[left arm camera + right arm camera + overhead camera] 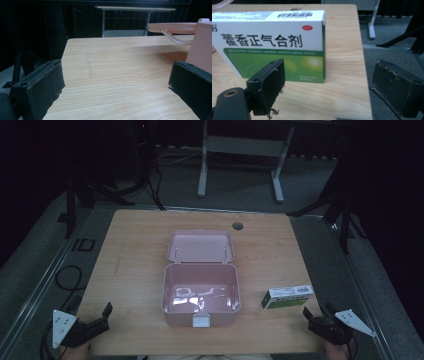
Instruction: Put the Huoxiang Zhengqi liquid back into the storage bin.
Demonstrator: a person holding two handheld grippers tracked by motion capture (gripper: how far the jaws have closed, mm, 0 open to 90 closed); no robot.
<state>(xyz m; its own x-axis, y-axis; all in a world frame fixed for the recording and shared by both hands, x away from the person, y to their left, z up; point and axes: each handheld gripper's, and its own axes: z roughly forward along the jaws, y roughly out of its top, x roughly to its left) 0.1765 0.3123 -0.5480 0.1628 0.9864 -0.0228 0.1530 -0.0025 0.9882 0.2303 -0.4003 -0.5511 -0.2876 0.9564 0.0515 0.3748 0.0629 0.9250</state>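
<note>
A pink lidded box (200, 292) stands open in the middle of the wooden table (130, 265), its lid (200, 246) laid back behind it. A white and green medicine carton (287, 296) lies to its right. My left gripper (106, 314) rests open at the table's front left corner, with the pink box (201, 47) off to its right. My right gripper (314, 312) sits open at the front right corner, just in front of the carton (269, 42), nothing between its jaws.
A round cable hole (237, 226) is in the table's far edge. A white desk frame (240, 150) stands on the floor beyond. Dark stands and cables (145, 185) lie at the back left. Grey floor (387, 37) runs past the table's right edge.
</note>
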